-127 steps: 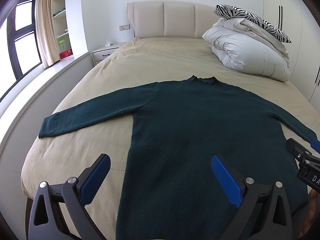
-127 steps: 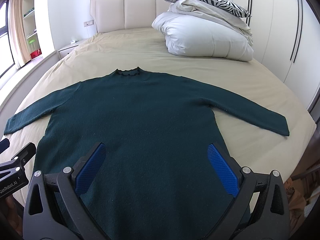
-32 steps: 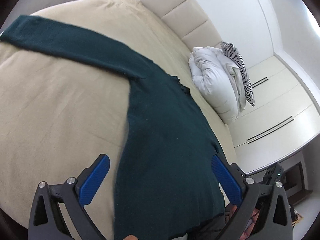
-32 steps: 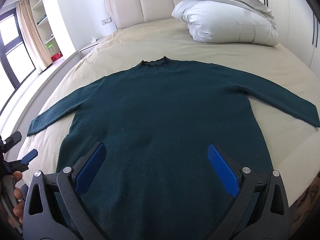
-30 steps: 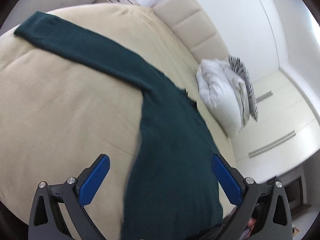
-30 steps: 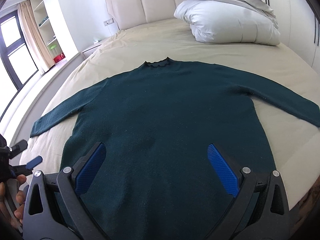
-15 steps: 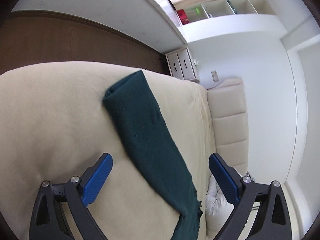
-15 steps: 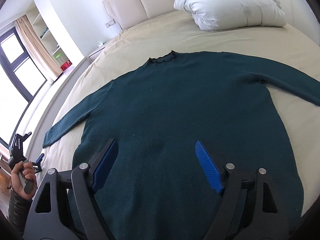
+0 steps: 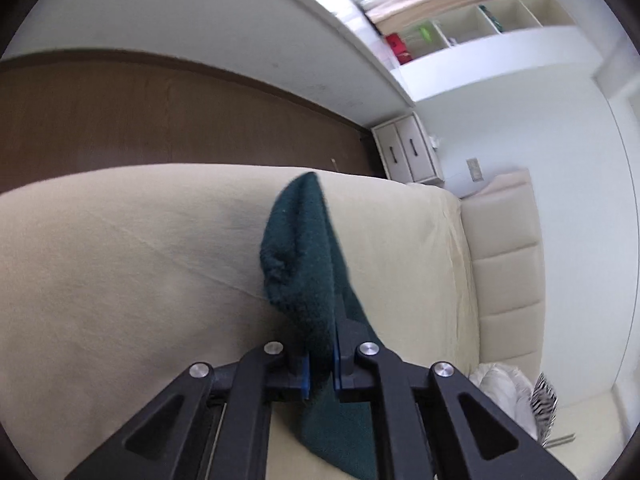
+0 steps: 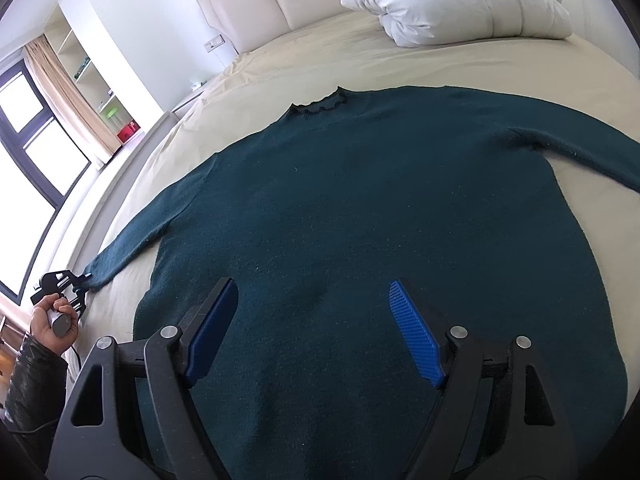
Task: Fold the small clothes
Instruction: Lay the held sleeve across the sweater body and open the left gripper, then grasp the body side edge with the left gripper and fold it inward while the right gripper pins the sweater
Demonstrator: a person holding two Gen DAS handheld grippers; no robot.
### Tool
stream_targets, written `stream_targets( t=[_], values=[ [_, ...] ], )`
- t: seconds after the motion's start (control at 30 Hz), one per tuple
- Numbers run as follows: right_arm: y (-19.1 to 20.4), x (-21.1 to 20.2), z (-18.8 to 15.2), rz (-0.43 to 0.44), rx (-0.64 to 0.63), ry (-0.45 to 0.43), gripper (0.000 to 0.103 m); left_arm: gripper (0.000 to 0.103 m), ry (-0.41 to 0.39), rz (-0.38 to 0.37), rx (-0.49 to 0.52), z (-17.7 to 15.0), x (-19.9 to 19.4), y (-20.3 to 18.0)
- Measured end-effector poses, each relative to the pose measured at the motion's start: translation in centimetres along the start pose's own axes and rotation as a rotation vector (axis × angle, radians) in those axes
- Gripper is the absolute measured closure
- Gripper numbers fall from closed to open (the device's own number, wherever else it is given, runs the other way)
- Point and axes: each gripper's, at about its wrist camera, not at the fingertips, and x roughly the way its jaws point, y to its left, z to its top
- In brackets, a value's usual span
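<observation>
on the beige-sheeted bed a dark green knitted long-sleeved sweater lies flat and face up, its small frilled collar toward the padded cream headboard and both sleeves spread out to the sides. at the left edge of the mattress the left claw is pinched tight on the cuff end of the left sleeve, the knit bunched and standing up between its blue pads. in the right wrist view the same claw shows small at the sleeve tip, gripped by a hand in a dark shiny sleeve. the right claw hovers over the lower body of the sweater with its jaws standing fairly wide and nothing between them; whether its tips touch the knit cannot be told. a folded white duvet sits near the headboard. beside the bed are a white bedside cabinet, a brown wooden floor, open white shelves and a beige curtain by a dark-framed window.
</observation>
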Motion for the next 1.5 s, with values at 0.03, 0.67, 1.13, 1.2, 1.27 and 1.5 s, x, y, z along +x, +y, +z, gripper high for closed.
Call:
stream_targets(
  t=[0.03, 0.67, 1.13, 1.2, 1.27, 1.5],
  values=[
    [-0.3, 0.1, 0.0, -0.001, 0.005, -0.002, 0.028, 0.095, -0.001, 0.0, 0.078, -0.8, -0.1, -2.1],
    [-10.0, 1.3, 3.1, 0.018, 0.193, -0.028, 0.032, 0.086, 0.233, 0.075, 1.457, -40.8, 5.4, -17.4],
    [-2.8, 17.3, 10.8, 0.364, 0.25, 0.302, 0.033, 0.01, 0.266, -0.054, 1.187, -33.7, -2.0, -12.6],
    [-1.1, 19.0, 11.1, 0.367, 0.244, 0.329, 0.035, 0.01, 0.269, -0.066, 1.111, -31.6, -2.4, -12.0],
    [0.4, 20.3, 11.7, 0.335, 0.205, 0.33, 0.047, 0.012, 0.276, -0.07, 1.024, -29.4, -2.3, -11.8],
    [4.7, 21.4, 13.2, 0.162, -0.04, 0.312, 0.095, 0.013, 0.269, -0.093, 0.845, -23.3, -1.8, -11.7]
  ],
)
